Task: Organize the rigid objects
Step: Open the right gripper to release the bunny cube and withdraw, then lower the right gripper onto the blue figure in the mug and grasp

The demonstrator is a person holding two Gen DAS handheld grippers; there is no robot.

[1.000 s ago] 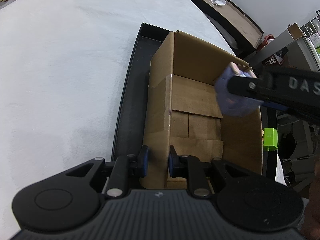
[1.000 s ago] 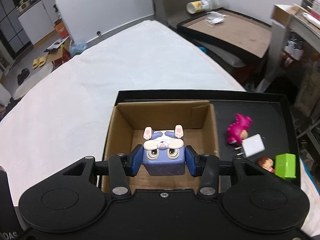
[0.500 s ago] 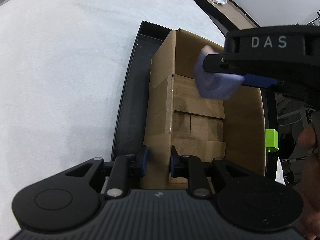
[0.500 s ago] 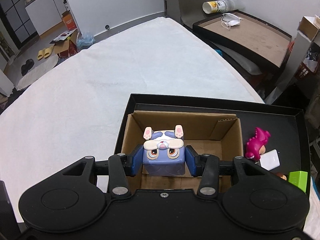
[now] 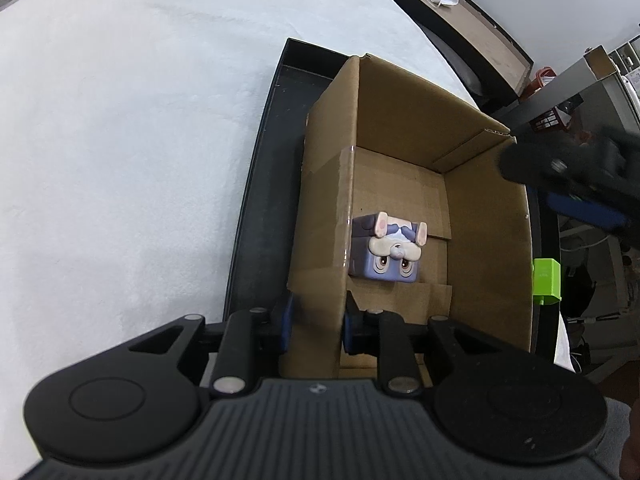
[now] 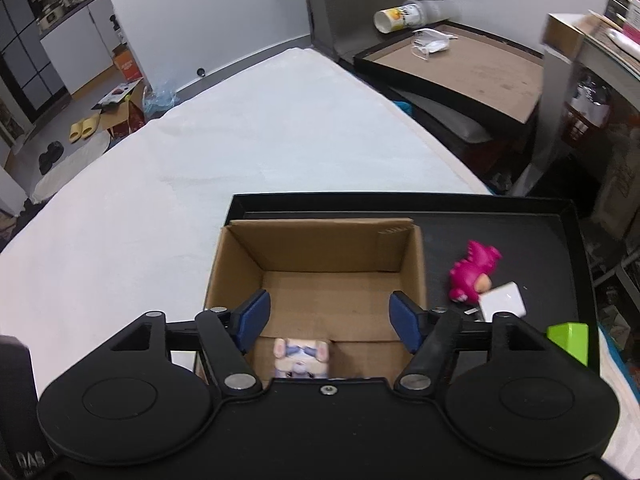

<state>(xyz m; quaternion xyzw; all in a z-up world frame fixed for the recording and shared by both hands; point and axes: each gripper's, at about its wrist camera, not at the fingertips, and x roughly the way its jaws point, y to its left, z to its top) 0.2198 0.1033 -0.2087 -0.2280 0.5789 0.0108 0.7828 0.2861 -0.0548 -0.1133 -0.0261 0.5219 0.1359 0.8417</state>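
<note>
The right gripper has just been opening its jaws, nothing sitting between them now. Below and just behind them the blue bunny cube is lying on the floor of the cardboard box. The left gripper is pinching the box's near-left wall. Right of the jaws, the pink toy and green block are waiting on the black tray.

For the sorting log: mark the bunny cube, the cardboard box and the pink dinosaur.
bunny cube [image 5: 385,254]: left wrist view, its face.
cardboard box [image 6: 320,246]: right wrist view, inner far wall.
pink dinosaur [image 6: 472,270]: right wrist view, its body.
</note>
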